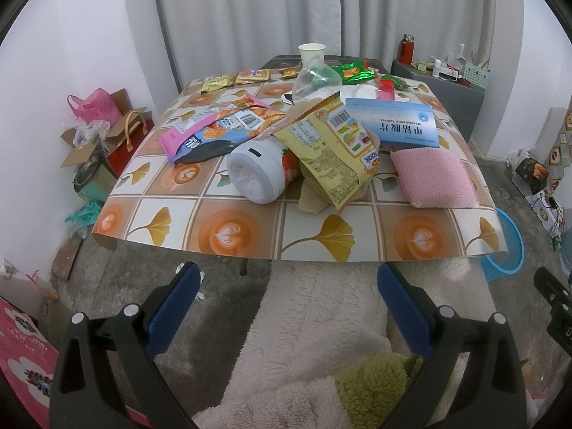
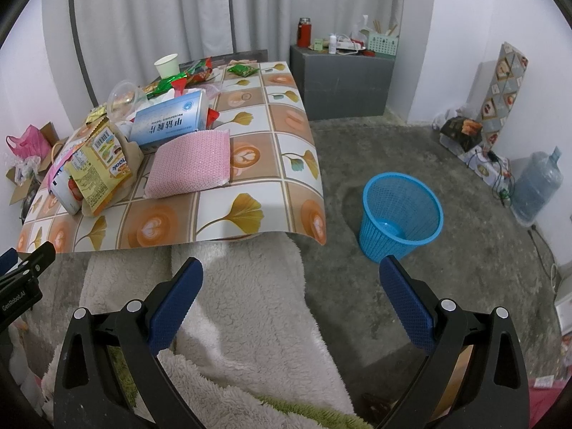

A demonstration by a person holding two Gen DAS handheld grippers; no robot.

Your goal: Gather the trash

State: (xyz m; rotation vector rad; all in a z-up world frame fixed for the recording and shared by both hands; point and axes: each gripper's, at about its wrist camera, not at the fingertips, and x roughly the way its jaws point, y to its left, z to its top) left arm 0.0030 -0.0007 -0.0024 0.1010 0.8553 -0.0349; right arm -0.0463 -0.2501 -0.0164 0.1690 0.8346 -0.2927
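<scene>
Low table (image 1: 250, 246) with tiled cloth carries the trash pile: white bottle (image 1: 259, 173), yellow snack bag (image 1: 329, 157), blue box (image 1: 393, 123). Blue basket (image 2: 400, 214) sits empty on floor, right of table. Left hand-held gripper (image 1: 286, 286) and right hand-held gripper (image 2: 291, 280) both spread wide, empty, short of the table. Judged: no pick begun; next, reach in for a near item.

A lived-in room of a home: a low table (image 1: 250, 221) under a patterned cloth fills the frame's centre, pale curtains (image 1: 286, 7) hang across the top, and a rough grey floor (image 2: 447, 279) spreads lower right. A grey cabinet (image 2: 339, 82) with household clutter stands upper right, a water jug (image 2: 536, 182) at far right, bags and boxes (image 1: 100, 125) at left.
</scene>
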